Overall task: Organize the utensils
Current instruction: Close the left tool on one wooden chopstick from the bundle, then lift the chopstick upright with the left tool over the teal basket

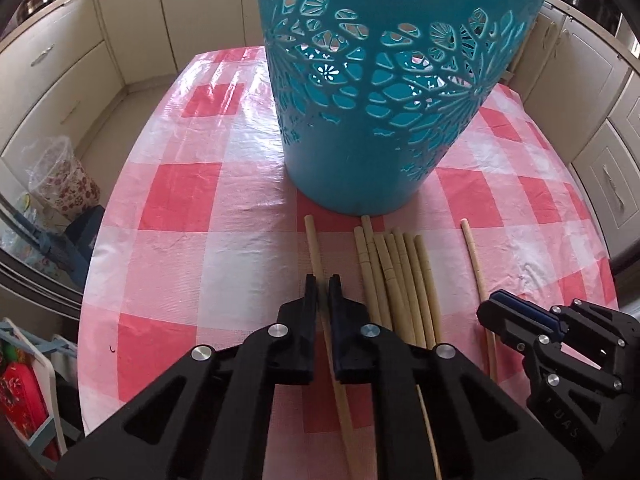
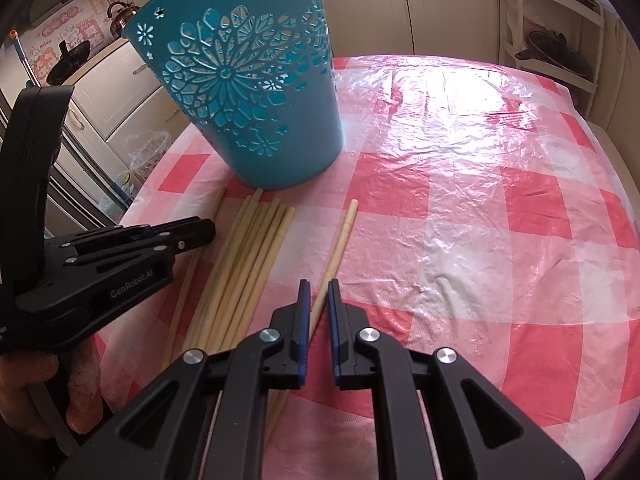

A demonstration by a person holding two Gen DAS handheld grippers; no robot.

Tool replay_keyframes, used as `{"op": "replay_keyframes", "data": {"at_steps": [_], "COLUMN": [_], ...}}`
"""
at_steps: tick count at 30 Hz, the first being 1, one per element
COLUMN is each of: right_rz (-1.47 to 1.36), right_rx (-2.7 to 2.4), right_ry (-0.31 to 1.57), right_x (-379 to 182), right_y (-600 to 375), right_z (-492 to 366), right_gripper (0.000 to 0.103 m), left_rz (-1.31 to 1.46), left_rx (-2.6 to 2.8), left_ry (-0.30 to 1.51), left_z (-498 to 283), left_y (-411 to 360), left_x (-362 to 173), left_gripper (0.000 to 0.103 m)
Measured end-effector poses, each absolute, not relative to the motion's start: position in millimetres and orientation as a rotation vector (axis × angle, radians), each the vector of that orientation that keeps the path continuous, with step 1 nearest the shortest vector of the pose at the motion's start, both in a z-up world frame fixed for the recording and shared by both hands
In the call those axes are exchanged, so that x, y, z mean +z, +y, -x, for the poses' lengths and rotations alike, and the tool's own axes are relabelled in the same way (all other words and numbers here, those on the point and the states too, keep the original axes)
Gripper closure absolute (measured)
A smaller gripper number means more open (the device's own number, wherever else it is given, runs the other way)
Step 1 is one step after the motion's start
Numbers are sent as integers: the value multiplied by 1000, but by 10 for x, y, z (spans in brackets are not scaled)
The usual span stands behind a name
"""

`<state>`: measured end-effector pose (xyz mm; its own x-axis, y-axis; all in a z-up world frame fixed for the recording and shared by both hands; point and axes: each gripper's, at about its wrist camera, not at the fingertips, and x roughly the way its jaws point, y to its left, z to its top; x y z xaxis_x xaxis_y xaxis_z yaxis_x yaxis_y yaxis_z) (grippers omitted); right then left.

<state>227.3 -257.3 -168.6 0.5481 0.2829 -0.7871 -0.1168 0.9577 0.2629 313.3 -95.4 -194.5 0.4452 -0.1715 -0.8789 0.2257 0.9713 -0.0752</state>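
Observation:
A teal cut-out basket [image 1: 372, 92] stands on the red-and-white checked table [image 1: 180, 200]; it also shows in the right wrist view [image 2: 256, 92]. Several pale wooden chopsticks [image 1: 396, 276] lie bundled in front of it, also seen from the right wrist [image 2: 248, 264]. One lone chopstick [image 1: 314, 248] lies to their left; my left gripper [image 1: 323, 280] straddles it with jaws narrowly apart. Another lone chopstick [image 2: 340, 240] lies to the right; my right gripper [image 2: 319, 284] straddles it, jaws narrowly apart. Whether either grips its chopstick I cannot tell.
Cream kitchen cabinets [image 1: 60, 64] surround the table. A floral bin with a plastic liner [image 1: 60, 180] stands on the floor at left. A white shelf rack [image 2: 552, 40] stands behind the table's far right. The table [image 2: 480, 200] stretches rightwards.

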Motion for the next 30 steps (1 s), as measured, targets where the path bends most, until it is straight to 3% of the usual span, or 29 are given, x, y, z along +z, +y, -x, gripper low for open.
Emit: {"op": "replay_keyframes", "data": {"at_steps": [9, 16, 25, 30], "right_rz": [-164, -164, -171, -174], "right_rx": [225, 220, 213, 219], "right_ry": [952, 950, 947, 940], "right_x": [-1696, -1704, -1707, -1707], "right_y": [-2535, -2523, -2539, -2561], "right_z": [-2276, -2272, -2266, -2273], "right_gripper": [94, 94, 94, 94], "left_rz": [69, 157, 306, 356], "left_rx": [-338, -463, -518, -434], "left_ry": [1072, 952, 640, 441], "left_z": [-2926, -2544, -2802, -3165], "left_y": [-664, -583, -441, -497], "left_x": [-1739, -1106, 101, 521], "left_gripper": [98, 98, 98, 98]}}
